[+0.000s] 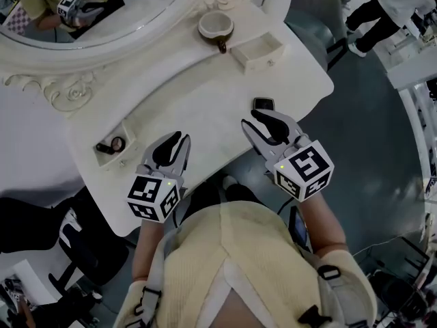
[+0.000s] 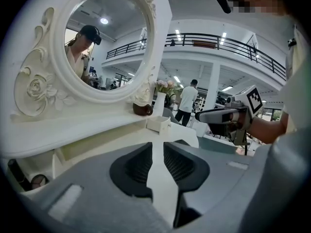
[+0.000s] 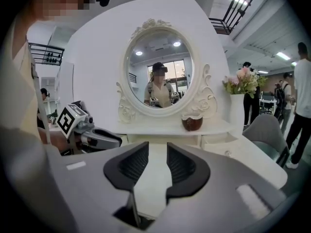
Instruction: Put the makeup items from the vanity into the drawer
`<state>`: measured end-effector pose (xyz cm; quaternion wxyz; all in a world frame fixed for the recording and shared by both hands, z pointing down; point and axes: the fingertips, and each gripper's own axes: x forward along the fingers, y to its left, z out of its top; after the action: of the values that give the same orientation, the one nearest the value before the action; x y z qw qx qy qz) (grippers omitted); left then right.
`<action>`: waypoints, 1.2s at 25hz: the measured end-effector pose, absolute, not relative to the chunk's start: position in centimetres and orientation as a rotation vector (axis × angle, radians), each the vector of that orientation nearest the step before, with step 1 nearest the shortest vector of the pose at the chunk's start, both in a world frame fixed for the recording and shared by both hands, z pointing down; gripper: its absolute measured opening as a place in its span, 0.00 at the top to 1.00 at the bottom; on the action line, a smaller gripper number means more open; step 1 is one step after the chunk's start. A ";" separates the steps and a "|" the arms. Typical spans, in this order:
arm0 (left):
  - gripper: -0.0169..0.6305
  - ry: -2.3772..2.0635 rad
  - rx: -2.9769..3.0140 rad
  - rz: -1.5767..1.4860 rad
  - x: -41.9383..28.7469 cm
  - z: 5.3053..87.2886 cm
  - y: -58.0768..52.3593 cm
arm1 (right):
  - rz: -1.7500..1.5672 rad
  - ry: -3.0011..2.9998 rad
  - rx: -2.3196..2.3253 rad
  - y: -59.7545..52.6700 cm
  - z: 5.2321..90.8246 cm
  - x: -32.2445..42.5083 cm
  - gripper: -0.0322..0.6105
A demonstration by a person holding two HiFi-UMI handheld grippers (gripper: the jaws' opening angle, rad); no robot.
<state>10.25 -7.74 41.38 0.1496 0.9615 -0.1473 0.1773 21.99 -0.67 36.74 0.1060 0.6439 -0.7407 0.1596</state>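
Observation:
A small black makeup case (image 1: 263,104) lies on the white vanity top (image 1: 205,108), just beyond the tips of my right gripper (image 1: 265,119). That gripper (image 3: 158,155) is open, and only bare tabletop shows between its jaws. My left gripper (image 1: 181,141) hovers over the vanity's front edge, also open with nothing in it (image 2: 156,152). The open left drawer (image 1: 102,158) holds a round compact (image 1: 117,143) and a dark tube (image 1: 104,147); the compact (image 2: 39,181) also shows at the lower left of the left gripper view.
A second small drawer (image 1: 259,52) stands open at the back right. A brown cup (image 1: 216,26) sits under the oval mirror (image 1: 89,19). A grey chair (image 1: 311,16) stands to the right, and a vase of flowers (image 3: 241,84) is on that side.

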 end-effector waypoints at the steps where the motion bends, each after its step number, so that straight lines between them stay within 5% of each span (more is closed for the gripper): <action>1: 0.85 -0.405 2.765 0.514 10.7 41.5 -7.5 | 0.469 -2.158 1.911 -0.5 36.9 22.5 0.79; 30: 0.85 -0.108 2.769 0.650 16.9 44.7 -4.4 | 0.741 -1.681 2.102 0.8 48.7 31.0 0.47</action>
<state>16.91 -4.41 44.66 0.1473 0.9622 -0.0375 0.2259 30.98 0.77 48.70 0.1741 0.7416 -0.5928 0.2615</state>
